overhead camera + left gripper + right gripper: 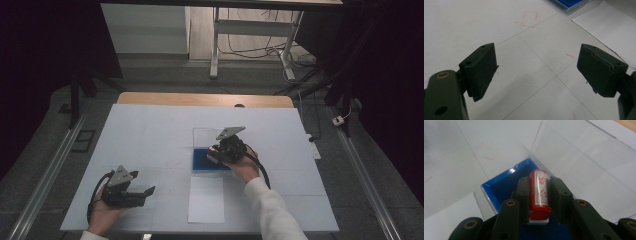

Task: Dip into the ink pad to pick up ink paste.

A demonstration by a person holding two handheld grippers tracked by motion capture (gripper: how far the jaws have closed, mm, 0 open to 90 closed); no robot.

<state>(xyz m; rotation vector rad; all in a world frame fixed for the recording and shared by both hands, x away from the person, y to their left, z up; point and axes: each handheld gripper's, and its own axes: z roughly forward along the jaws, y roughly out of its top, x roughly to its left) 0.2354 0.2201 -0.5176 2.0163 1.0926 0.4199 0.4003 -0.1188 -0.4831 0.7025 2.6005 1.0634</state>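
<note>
A red stamp [538,192] with red characters on its pale label sits clamped in my right gripper [539,181], which is shut on it. Right under it lies a blue ink pad [506,181] in a clear case whose lid [584,162] stands open behind. In the high view the right gripper [220,152] hangs over the blue ink pad [202,162] near the table's middle. My left gripper [148,191] rests low at the front left, open, with nothing between its fingers [482,67]. A white sheet of paper [206,199] lies in front of the pad.
White covering [150,135] spreads over the table, with faint red marks [529,18] on it. The wooden table edge [200,98] shows at the back. Beyond it stand desk legs [215,45] and cables on the floor. Rails run along both sides.
</note>
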